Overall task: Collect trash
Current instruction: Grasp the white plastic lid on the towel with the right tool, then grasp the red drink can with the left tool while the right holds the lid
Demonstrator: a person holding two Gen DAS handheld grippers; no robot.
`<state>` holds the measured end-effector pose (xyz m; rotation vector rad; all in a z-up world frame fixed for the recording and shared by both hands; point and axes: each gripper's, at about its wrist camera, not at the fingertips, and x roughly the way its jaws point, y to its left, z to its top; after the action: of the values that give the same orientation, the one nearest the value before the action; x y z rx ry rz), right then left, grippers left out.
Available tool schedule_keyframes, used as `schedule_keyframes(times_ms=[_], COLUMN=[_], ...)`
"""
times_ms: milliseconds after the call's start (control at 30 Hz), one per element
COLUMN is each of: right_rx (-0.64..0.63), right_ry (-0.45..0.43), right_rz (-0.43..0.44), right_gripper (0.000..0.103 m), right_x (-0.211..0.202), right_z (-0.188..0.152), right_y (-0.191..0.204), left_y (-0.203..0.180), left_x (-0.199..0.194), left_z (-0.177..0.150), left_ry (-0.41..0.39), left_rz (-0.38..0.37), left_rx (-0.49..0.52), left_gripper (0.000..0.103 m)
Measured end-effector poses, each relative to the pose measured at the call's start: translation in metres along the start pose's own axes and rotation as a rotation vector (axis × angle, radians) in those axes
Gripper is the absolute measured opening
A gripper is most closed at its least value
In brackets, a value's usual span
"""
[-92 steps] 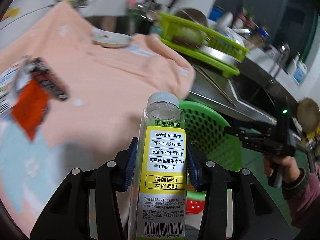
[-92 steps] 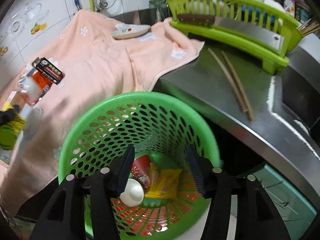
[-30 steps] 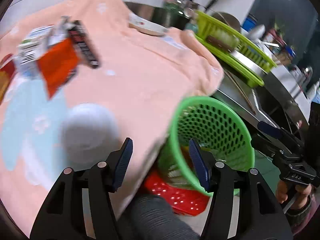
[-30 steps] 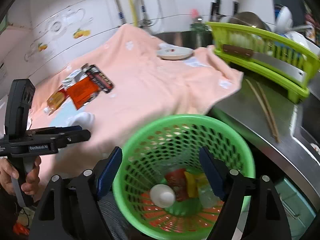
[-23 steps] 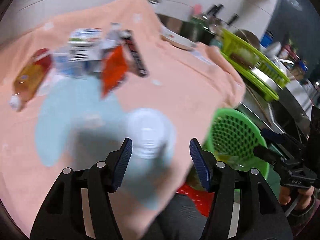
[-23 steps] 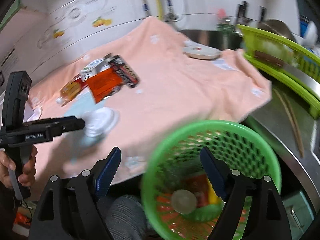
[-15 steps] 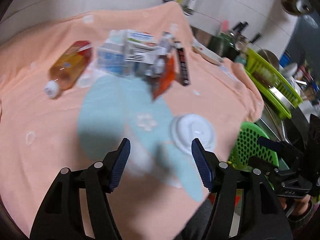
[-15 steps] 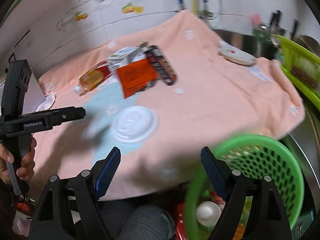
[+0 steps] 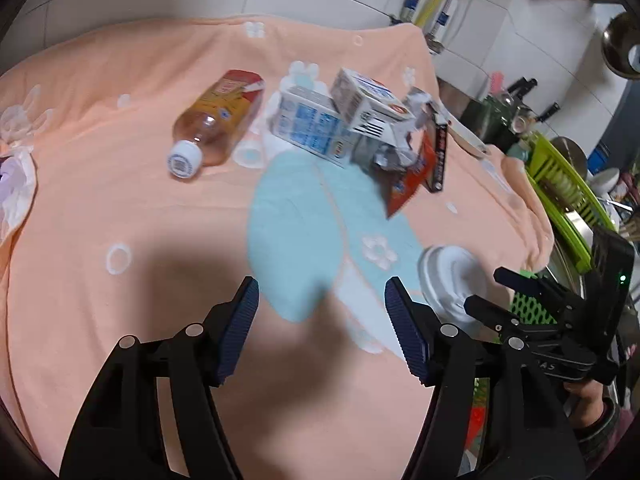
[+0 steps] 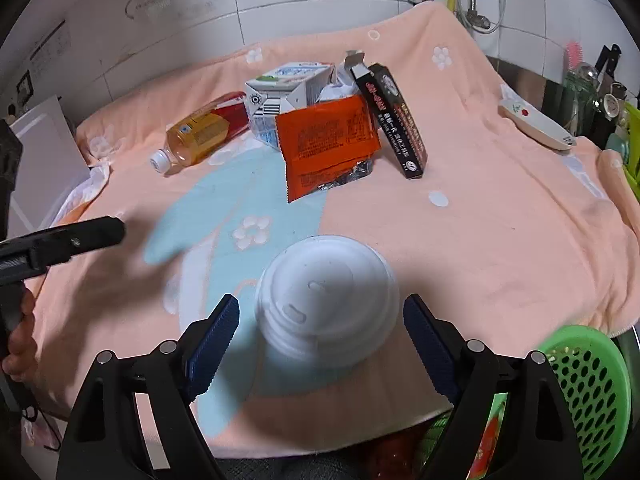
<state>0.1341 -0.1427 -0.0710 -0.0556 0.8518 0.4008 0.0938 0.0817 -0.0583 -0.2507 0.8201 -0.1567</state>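
A white plastic cup lid [image 10: 326, 300] lies on the peach towel [image 10: 500, 216], between the open jaws of my right gripper [image 10: 320, 332]; it also shows in the left wrist view [image 9: 452, 280]. My left gripper [image 9: 320, 316] is open and empty over the towel. Farther back lie an amber bottle [image 9: 218, 120], milk cartons [image 9: 320, 124], an orange packet [image 10: 326, 140] and a black box [image 10: 396, 120]. The green trash basket [image 10: 592, 384] sits below the towel's right edge.
A small dish [image 10: 536, 124] rests on the towel's far right corner. A green dish rack [image 9: 568, 188] stands beyond it. A crumpled tissue [image 9: 14, 184] lies at the towel's left edge. A tiled wall [image 10: 280, 4] backs the counter.
The left gripper no longer holds the yellow-labelled bottle. Both grippers have swung left from the basket to the towel. The right gripper now straddles the white lid.
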Motion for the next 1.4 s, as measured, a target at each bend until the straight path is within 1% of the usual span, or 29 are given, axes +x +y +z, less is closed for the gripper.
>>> schedule_keyframes(times_ms=[333,400,467,533,667,767,933,1033,1067,1133,1200,1267,1333,1400], right_rx=[-0.064,-0.07,-0.074,-0.079,-0.076,-0.064,-0.054,-0.048,-0.044,-0.039,-0.03,-0.025,-0.026,-0.025], right_ry=[0.024,0.028,0.027,0.027,0.026,0.02,0.014,0.004,0.001,-0.004,-0.008,-0.009,-0.013,-0.016], right_rz=[-0.047,-0.06,-0.066,-0.069,-0.069,-0.062,-0.055,-0.053,-0.052,-0.051,-0.046,-0.042,-0.043,-0.041], right_gripper=[0.081,0.077,0.077,0.076,0.076,0.076,0.076,0.076,0.076,0.076,0.076,0.076,0.076,0.076], right_x=[0.02,0.022,0.022,0.023,0.022,0.021,0.017,0.013,0.012,0.009,0.006,0.005,0.002,-0.001], right_z=[0.003,0.003,0.003,0.003,0.003,0.002,0.002,0.003,0.003,0.003,0.003,0.003,0.002,0.002], right_y=[0.009,0.009,0.009,0.01,0.01,0.009,0.007,0.006,0.005,0.004,0.003,0.003,0.003,0.003], left_y=[0.024,0.028,0.032,0.037,0.044,0.046,0.048,0.05,0.05,0.049,0.049,0.053,0.056,0.061], left_x=[0.003,0.004,0.007,0.012,0.02,0.032,0.059,0.076,0.084,0.092,0.104,0.117,0.127,0.135], left_z=[0.026,0.032,0.039,0.049,0.072,0.089,0.12,0.136,0.142,0.147,0.154,0.16,0.165,0.169], left_ry=[-0.028,-0.034,-0.037,-0.041,-0.062,-0.062,-0.04,-0.007,0.01,0.018,0.049,0.086,0.1,0.117], left_rz=[0.047,0.062,0.079,0.092,0.126,0.162,0.243,0.242,0.253,0.282,0.274,0.271,0.291,0.292], left_rx=[-0.025,-0.023,-0.024,-0.023,-0.014,0.014,0.078,0.101,0.113,0.128,0.14,0.127,0.128,0.115], left_gripper=[0.068,0.07,0.071,0.072,0.076,0.078,0.078,0.082,0.082,0.082,0.082,0.082,0.082,0.082])
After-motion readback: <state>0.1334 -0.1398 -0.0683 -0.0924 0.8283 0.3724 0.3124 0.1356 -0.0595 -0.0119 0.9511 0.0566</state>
